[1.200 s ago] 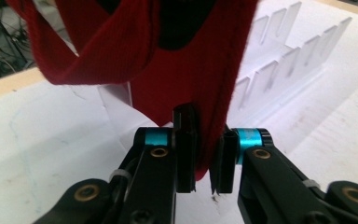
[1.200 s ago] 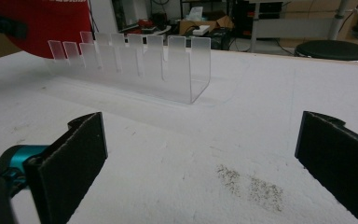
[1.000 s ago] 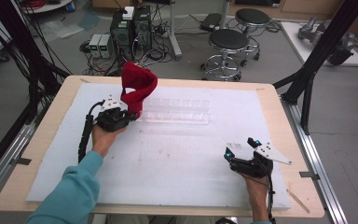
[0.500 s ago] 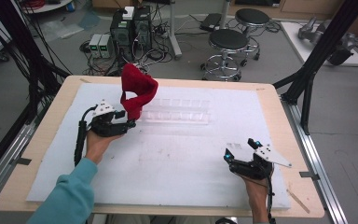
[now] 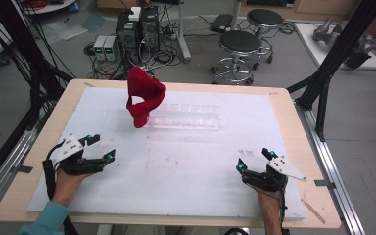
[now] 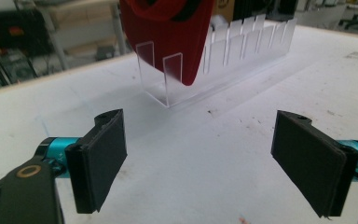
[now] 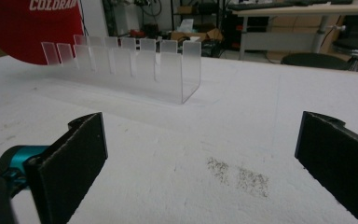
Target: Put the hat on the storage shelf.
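Red cloth cap point(image 5: 144, 102): stands propped in the left end slot of the clear acrylic slotted rack point(image 5: 186, 117) on the white tabletop point(image 5: 191, 166).

Risk: top-heavy, it may flop out and tip the light rack.

Left gripper point(image 5: 100, 148): fingers just opened wide, empty; earlier it held the cap, now withdrawn near the table's edge.

Right gripper point(image 5: 252, 160): fingers spread, unchanged.

two stools point(image 5: 242, 44), computer towers point(image 5: 138, 29)
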Tool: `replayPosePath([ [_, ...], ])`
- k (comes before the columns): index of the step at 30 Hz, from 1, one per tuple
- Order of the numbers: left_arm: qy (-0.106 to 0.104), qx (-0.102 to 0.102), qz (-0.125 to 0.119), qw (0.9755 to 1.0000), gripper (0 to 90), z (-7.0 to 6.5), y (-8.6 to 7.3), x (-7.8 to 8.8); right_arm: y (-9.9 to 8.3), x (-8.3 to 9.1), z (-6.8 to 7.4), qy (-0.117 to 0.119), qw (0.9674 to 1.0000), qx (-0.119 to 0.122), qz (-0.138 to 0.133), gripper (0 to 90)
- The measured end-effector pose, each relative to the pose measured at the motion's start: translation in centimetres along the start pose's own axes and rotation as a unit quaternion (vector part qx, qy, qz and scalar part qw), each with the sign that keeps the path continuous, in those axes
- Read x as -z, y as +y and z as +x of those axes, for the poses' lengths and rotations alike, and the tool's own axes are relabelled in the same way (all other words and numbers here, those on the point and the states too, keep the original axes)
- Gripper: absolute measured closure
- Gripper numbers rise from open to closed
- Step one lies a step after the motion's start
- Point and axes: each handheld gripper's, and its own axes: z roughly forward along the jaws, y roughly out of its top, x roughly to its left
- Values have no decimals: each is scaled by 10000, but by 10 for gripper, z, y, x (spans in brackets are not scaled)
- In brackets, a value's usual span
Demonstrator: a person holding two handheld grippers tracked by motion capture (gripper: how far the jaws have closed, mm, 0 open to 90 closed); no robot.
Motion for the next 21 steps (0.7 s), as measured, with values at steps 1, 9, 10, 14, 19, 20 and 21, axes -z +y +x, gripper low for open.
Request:
replayPosePath([
  [1,20,-20,-117,9999,185,-1,-3,4,0,1,0,-16,10000,26,-58,11],
  [9,102,79,-179,9998,188,-5,-17,7,-1,1,1,23,10000,75,-38,12],
  [10,100,108,-147,9998,187,-5,-19,6,-1,1,1,23,9999,108,-50,12],
  [14,145,110,-220,9996,184,-6,-20,8,-1,1,3,8,9997,216,-81,12],
  [19,266,156,-305,9991,184,-6,-21,10,-3,3,4,-5,9995,251,-183,12],
  [20,280,156,-345,9989,185,-6,-22,10,-3,4,5,-33,9993,268,-255,12],
  [21,287,162,-376,9988,185,-6,-22,10,-4,5,5,-45,9992,277,-297,12],
])
